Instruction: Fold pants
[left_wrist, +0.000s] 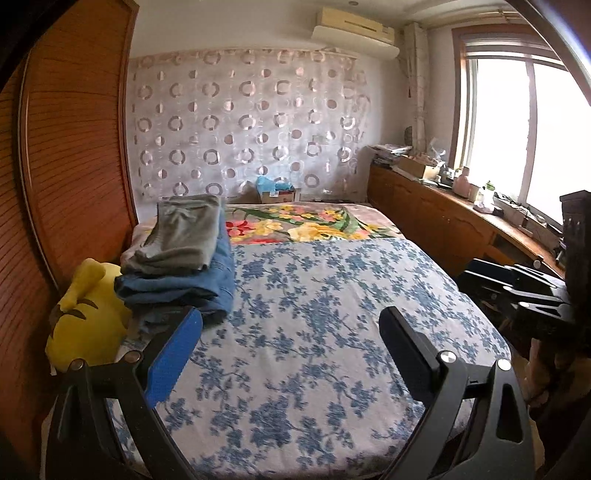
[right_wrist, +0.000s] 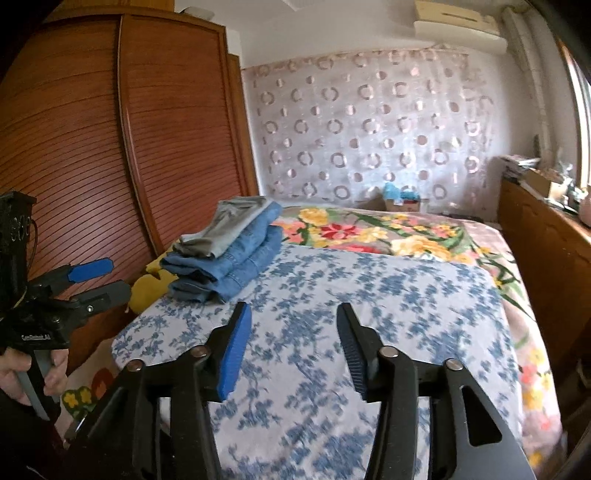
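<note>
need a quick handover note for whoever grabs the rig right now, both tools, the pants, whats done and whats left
Left tool: open, holding nothing, over the blue-flowered bedspread.
Right tool: open, holding nothing, over the same bedspread.
Pants: folded grey pants lie on top of folded blue denim jeans, stacked at the bed's left edge beside a yellow plush toy.
Done: both pairs look folded and stacked.
Left: no unfolded pants in view; check off-camera for more.

Both hand-held grippers (left_wrist: 291, 325) (right_wrist: 293, 321) agape, empty.
</note>
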